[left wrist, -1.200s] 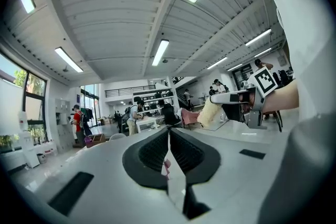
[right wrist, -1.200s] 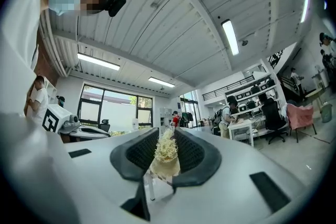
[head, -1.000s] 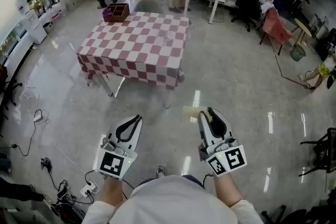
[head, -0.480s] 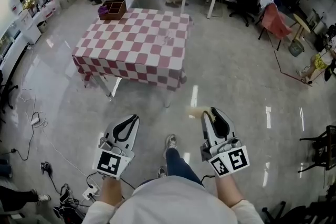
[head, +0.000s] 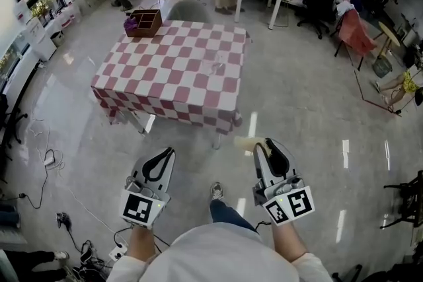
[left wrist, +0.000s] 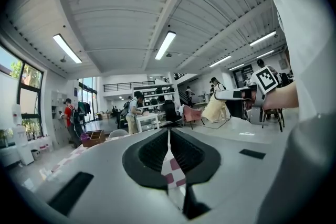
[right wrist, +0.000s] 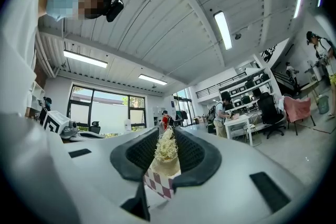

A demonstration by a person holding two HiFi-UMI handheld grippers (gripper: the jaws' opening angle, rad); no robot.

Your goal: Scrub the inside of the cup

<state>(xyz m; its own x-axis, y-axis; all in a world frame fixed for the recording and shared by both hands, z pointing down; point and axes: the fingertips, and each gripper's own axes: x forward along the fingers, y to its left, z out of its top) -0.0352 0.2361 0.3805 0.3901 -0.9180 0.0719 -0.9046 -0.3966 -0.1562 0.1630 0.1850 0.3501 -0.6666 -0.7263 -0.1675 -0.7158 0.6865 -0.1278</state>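
Two claws sit low in the head view, both well short of the work. Your left claw (head: 166, 154) is closed with nothing between its jaws. Your right claw (head: 264, 143) is clamped on a pale, fibrous scrubber pad (head: 245, 141), which sticks out to the left past the jaw tips.

The checked desk (head: 172, 69) stands far across the open floor (head: 297, 109). A brown box (head: 144, 22) sits at its far left corner. A small clear object right of the desk's centre is probably the cup (head: 216, 65), but it is too faint to confirm.

Handling judgement:
- Treat the cup as light, rigid, smooth and breakable if it proves to be glass. It will probably slide or tip under a sideways push.
- Take hold of its outer wall with your left claw, around mid-height, and close gently.
- Expect the scrubber pad to be soft and springy. It should compress to enter the cup's mouth.
- Lead with the pad's free end, keeping the right claw's jaws off the rim.
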